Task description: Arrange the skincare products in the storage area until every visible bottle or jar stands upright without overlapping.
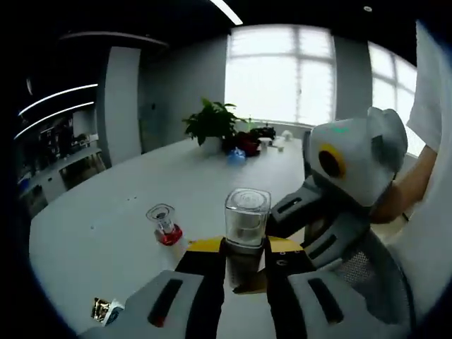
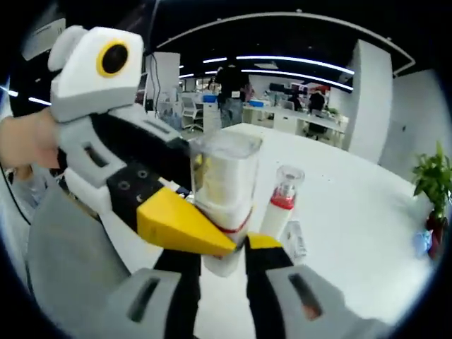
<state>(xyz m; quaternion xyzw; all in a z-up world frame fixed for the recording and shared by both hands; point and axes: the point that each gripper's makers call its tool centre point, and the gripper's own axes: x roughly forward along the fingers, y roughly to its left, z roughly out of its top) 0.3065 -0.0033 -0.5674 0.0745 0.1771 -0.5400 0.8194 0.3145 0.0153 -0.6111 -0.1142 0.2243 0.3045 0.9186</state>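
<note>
Both tools point(image 1: 246, 272) point(image 2: 224, 265) seemingly clamp one clear jar point(image 1: 246, 219), red-collared bottle point(image 2: 282, 201) beside — plant point(image 1: 210, 121) beyond

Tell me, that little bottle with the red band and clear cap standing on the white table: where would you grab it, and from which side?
I'd grip the small bottle around its white body, below the red band, coming in level from the side. It stands upright and narrow, and its clear cap looks slippery. The left gripper and right gripper both seem closed on the clear square jar, so one would need freeing first.

clear glossy plastic jar point(image 1: 246, 217), smooth matt white table point(image 1: 141, 205)
</note>
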